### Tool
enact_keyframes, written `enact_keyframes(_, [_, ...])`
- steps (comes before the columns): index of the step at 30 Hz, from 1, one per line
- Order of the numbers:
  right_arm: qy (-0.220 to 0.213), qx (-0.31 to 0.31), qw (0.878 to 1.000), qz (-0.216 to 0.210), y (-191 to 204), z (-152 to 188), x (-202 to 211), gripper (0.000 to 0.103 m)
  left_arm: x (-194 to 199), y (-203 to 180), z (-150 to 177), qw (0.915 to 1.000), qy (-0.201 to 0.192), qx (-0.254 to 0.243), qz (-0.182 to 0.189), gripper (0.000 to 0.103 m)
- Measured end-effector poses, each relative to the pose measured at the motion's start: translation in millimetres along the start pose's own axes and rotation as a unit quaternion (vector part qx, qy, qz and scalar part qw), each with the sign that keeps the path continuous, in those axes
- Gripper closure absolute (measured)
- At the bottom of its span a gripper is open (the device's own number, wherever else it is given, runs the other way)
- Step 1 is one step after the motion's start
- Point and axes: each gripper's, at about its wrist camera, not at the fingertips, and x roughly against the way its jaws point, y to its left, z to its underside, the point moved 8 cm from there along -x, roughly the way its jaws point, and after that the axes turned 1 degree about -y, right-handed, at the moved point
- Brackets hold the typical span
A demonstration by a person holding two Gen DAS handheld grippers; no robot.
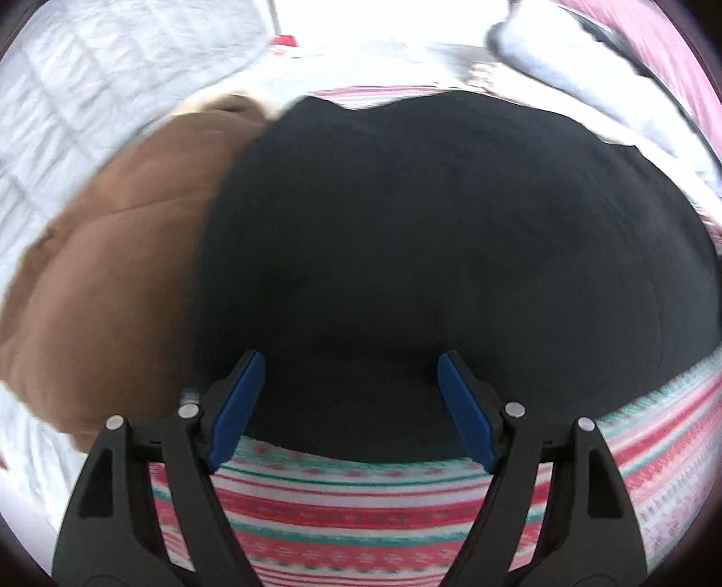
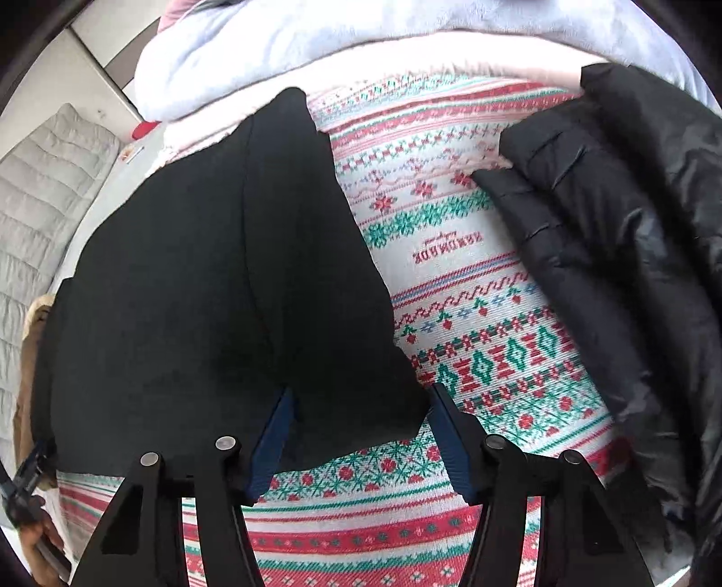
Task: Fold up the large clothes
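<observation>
A black garment is lying spread on a patterned blanket striped in red, green and white. In the left wrist view the left gripper is hovering at the garment's near edge with its jaws standing wide; the blue pads are sitting over the dark cloth on either side, with the hem running between them, and nothing is being clamped. Whether the tips are touching the fabric cannot be told. A brown garment is lying just beside the black one on its left, touching or slightly tucked under it, on a white quilted cover.

In the right wrist view the right gripper is also standing wide open. The near right corner of the black garment is lying between its jaws: the left pad is sitting against or partly under a fold of the cloth, while the right pad is resting just beside the corner over the blanket. A black puffer jacket is lying apart to the right, and a pale lilac blanket is bunched at the far side
</observation>
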Motion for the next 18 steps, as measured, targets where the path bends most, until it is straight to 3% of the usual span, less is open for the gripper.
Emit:
enact_keyframes(5, [0.001, -0.008, 1.000, 0.009, 1.1, -1.3, 4.4, 0.042, 9.1, -3.8, -6.1, 0.9998, -0.001, -0.011, -0.016, 0.024])
enact_keyframes(8, [-0.012, -0.040, 0.999, -0.013, 0.4, 3.1, 22.4, 0.041, 36.2, -18.7, -18.4, 0.9989, -0.044, -0.018, 0.000, 0.024])
enact_keyframes(11, [-0.004, -0.098, 0.993, -0.067, -6.8, 14.2, 31.7, 0.041, 64.6, -60.8, -23.6, 0.9939, -0.084, -0.055, 0.046, 0.024])
enact_keyframes(14, [0.032, -0.153, 0.979, -0.129, -10.9, 27.9, 26.5, 0.041, 67.4, -108.4, -21.4, 0.9878, -0.074, -0.082, 0.110, 0.024])
enact_keyframes(18, [0.031, -0.183, 0.964, -0.190, -11.9, 27.5, 32.2, 0.041, 66.2, -160.4, -32.1, 0.9805, -0.088, -0.129, 0.119, 0.024])
